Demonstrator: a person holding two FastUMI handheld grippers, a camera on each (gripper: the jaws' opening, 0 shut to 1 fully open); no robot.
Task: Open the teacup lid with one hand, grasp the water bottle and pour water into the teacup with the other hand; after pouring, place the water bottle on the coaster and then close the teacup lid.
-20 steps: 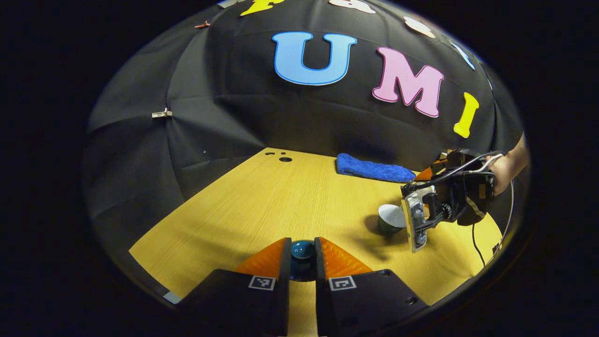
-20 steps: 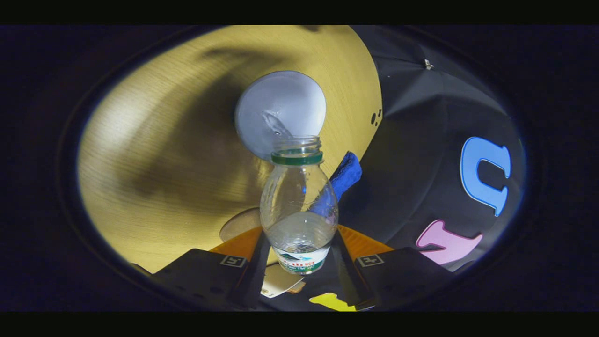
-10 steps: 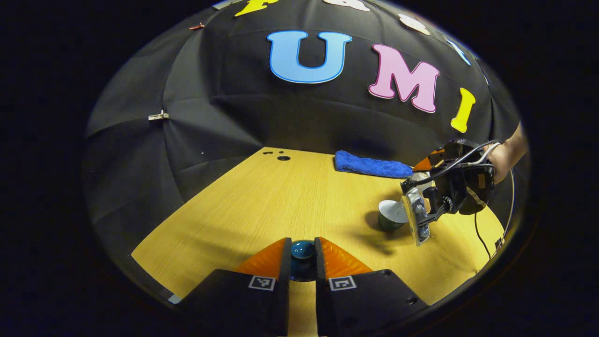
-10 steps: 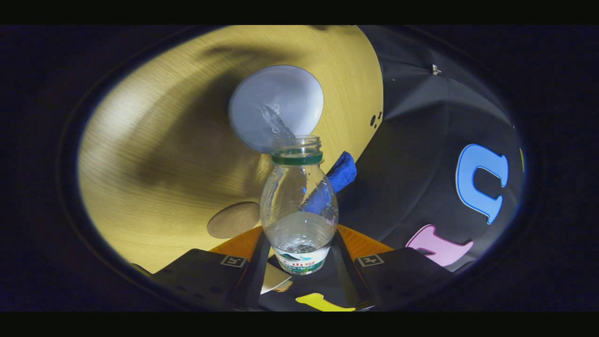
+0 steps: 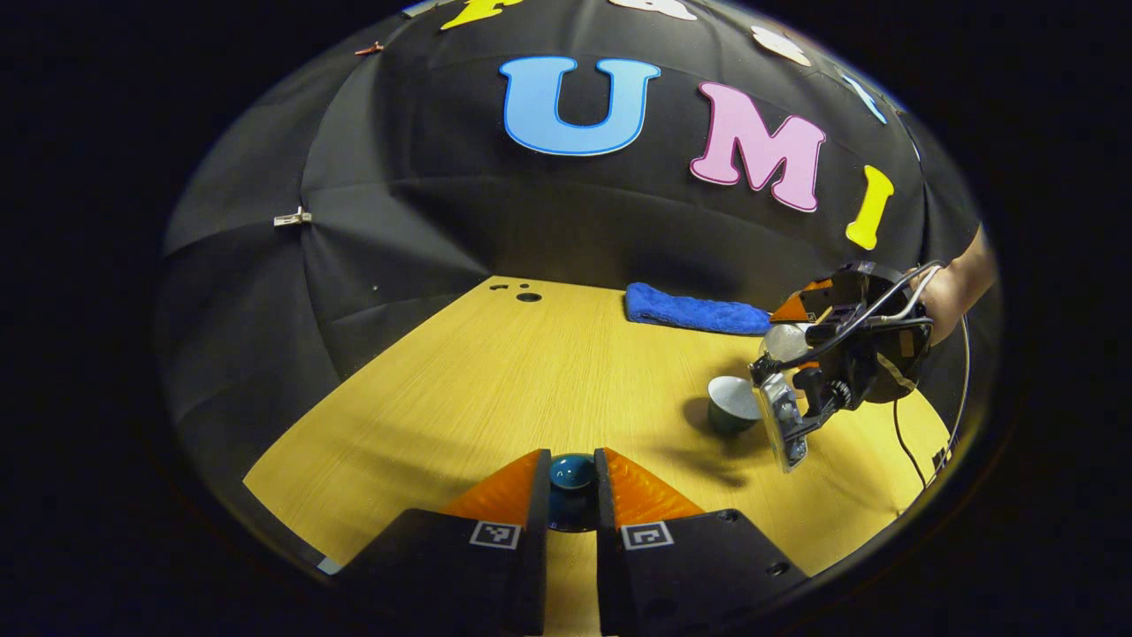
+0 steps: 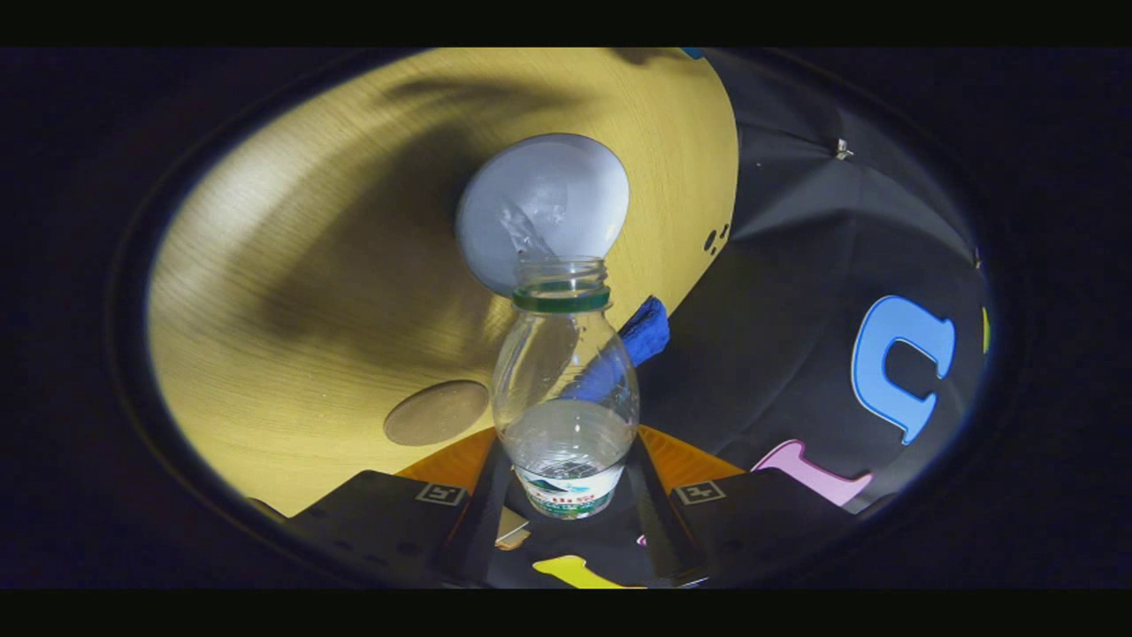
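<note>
In the left gripper view my left gripper (image 5: 572, 482) is shut on the knob of the dark teal teacup lid (image 5: 572, 473), held above the wooden table. Farther right the dark green teacup (image 5: 732, 403) with a pale inside stands open on the table, and the right gripper (image 5: 840, 354) hangs over it with the bottle tilted. In the right gripper view my right gripper (image 6: 566, 478) is shut on the clear water bottle (image 6: 564, 380), uncapped and tipped, its mouth over the teacup's (image 6: 541, 212) white inside. A thin stream runs from the mouth into the cup. The round brown coaster (image 6: 436, 412) lies beside the bottle.
A folded blue cloth (image 5: 694, 311) lies at the table's back edge by the wall. Small dark holes (image 5: 528, 296) mark the far left of the wooden table (image 5: 495, 380). A person's hand (image 5: 959, 292) and a cable trail behind the right gripper.
The right gripper has shifted slightly over the cup while water keeps running from the tilted bottle. The coaster has come further into the right gripper view. My left gripper stays still with the lid.
</note>
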